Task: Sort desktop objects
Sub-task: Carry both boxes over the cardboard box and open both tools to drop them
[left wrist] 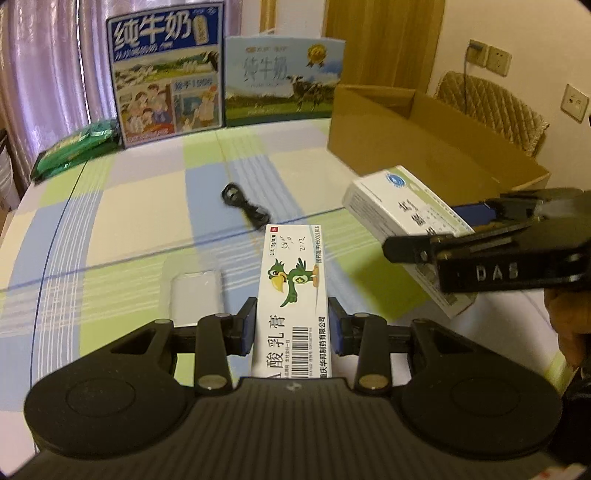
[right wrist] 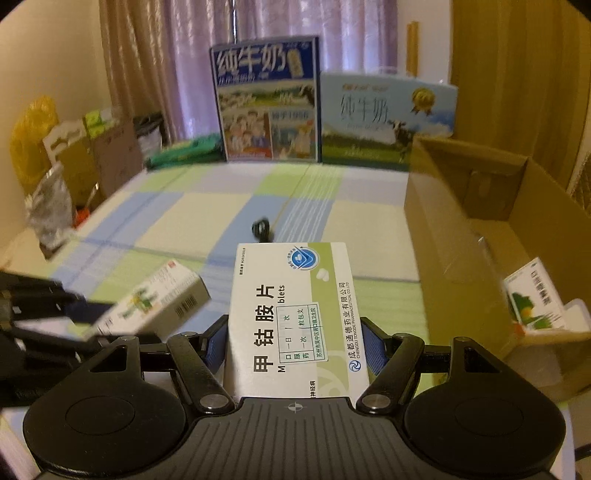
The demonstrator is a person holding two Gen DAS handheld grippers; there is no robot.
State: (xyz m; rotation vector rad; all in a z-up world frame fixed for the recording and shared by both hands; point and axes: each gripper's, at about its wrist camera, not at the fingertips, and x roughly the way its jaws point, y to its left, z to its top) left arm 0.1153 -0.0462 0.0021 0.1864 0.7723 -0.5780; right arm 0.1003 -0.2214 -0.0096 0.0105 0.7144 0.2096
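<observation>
Gripping an ointment box (left wrist: 291, 295) between its blue pads, the left gripper (left wrist: 291, 325) holds this long white carton lengthwise, raised above the table (left wrist: 110, 221); a green cartoon bird and a barcode show on its upper face. From the right wrist view the same box (right wrist: 155, 306) appears at lower left, tilted and blurred, with the left gripper (right wrist: 92, 317) behind it.

The right gripper (right wrist: 293, 343) is clamped on a tablet box (right wrist: 291, 314), a wider white carton with a green band and a blue round logo, also held off the table. From the left wrist view this box (left wrist: 402, 218) sits at right, tilted, in the right gripper (left wrist: 443, 240), whose black body bears the letters DAS; part of a hand (left wrist: 569, 325) shows below it.

A coiled black cable (left wrist: 243, 205) lies on the checked tablecloth, ahead of both boxes and near the table's middle; it shows again just beyond the tablet box (right wrist: 262, 230). A clear plastic piece (left wrist: 195, 295) lies on the cloth left of the ointment box.

An open cardboard box (right wrist: 443, 240) stands on the right side of the table, with a green-and-white carton (right wrist: 532, 295) inside it near the front corner. Two milk cartons (left wrist: 166, 74) stand upright along the far edge, and a green packet (left wrist: 74, 147) lies to their left. Curtains (right wrist: 295, 22) hang behind.
</observation>
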